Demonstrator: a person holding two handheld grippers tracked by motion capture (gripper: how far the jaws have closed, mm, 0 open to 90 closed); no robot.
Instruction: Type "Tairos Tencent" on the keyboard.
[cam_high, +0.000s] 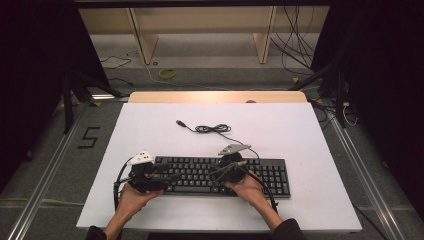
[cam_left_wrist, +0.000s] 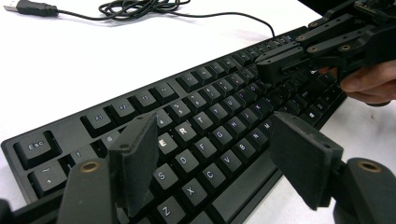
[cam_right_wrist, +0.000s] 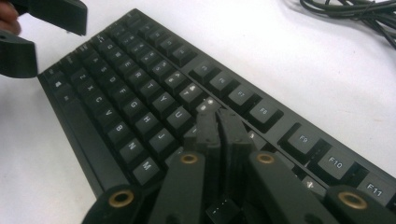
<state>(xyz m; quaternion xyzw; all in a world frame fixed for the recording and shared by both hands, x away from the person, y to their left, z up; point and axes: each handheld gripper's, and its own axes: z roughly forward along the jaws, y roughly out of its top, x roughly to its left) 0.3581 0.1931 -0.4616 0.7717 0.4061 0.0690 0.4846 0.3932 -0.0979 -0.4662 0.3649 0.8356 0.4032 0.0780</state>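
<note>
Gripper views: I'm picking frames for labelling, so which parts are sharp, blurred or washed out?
Left gripper view: keyboard legends near E and R read sharply; the left gripper jaws up close look soft; the white table is bright, nearly blown out. Right gripper view: mid-row keys are legible; the shut right gripper and the far cable are blurred. High view: evenly lit table, dark surroundings.

Left gripper (cam_left_wrist: 212, 163) hung wide open over the keyboard (cam_left_wrist: 196, 135), around the E-R keys. Right gripper (cam_left_wrist: 299, 58) sat closed on the far keys, cable (cam_left_wrist: 140, 7) bunched up behind.
</note>
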